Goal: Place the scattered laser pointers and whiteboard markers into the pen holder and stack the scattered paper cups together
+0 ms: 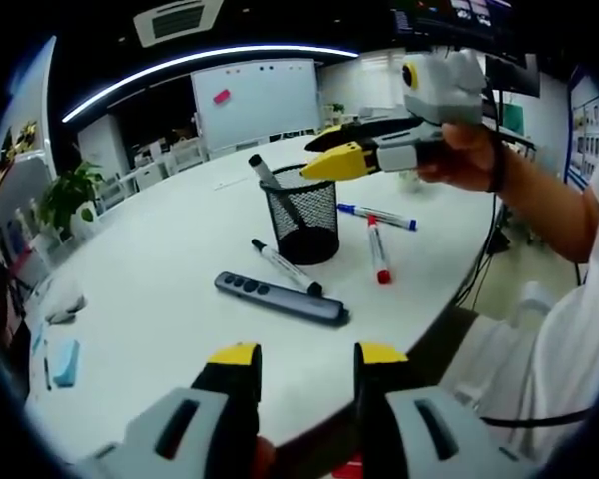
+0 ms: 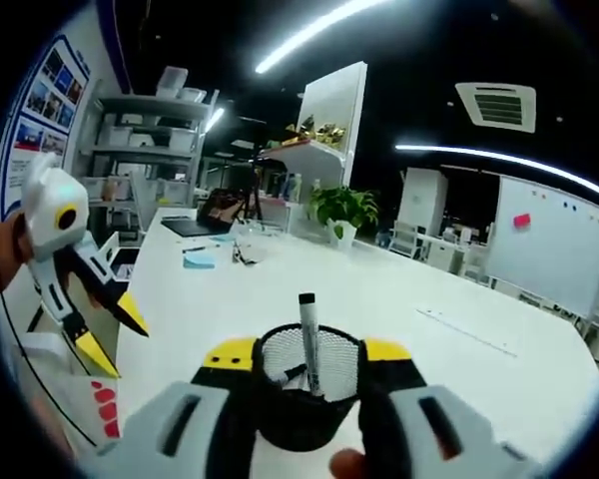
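Above the mesh pen holder (image 1: 301,215), which has one marker (image 2: 308,344) standing in it, the right gripper (image 1: 324,152) hovers with jaws apart and empty. On the worktop (image 1: 170,299) near it lie a laser pointer (image 1: 282,297) and three markers; picking one up looks next. The left gripper (image 1: 307,364) is also apart.

I see the black mesh pen holder (image 1: 301,215) upright on the white bench (image 1: 160,289) – one marker (image 1: 267,173) leans inside. Beside it lie a black marker (image 1: 286,266), a grey laser pointer (image 1: 281,297), a red marker (image 1: 378,250) and a blue marker (image 1: 376,216).
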Tool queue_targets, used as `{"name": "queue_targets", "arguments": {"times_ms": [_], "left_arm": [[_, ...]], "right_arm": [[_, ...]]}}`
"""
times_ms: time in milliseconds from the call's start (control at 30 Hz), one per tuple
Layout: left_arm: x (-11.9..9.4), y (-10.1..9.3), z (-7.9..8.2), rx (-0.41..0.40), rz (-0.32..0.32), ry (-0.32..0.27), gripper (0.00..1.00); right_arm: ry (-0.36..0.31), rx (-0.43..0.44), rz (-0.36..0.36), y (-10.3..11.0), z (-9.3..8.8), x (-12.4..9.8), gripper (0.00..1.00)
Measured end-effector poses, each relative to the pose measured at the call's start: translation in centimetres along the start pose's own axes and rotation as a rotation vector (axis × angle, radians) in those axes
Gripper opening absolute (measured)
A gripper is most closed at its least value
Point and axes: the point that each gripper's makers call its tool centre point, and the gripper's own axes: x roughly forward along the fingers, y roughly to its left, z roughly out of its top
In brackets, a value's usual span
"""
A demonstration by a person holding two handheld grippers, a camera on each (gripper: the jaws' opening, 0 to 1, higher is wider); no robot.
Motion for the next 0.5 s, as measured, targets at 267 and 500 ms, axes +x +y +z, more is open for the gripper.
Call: {"name": "queue_targets", "arguments": {"times_ms": [267,500], "left_arm": [[0.0,0.03,0.12,-0.003,0.004,-0.006,0.38],[-0.11,0.32,0.16,-0.006,0.011,-0.007,0.38]], "right_arm": [[-0.001,0.02,-0.004,-0.26,-0.2,-0.34,0.37],[-0.008,0.028,-0.008,-0.37,0.08,-0.63,0.37]]}}
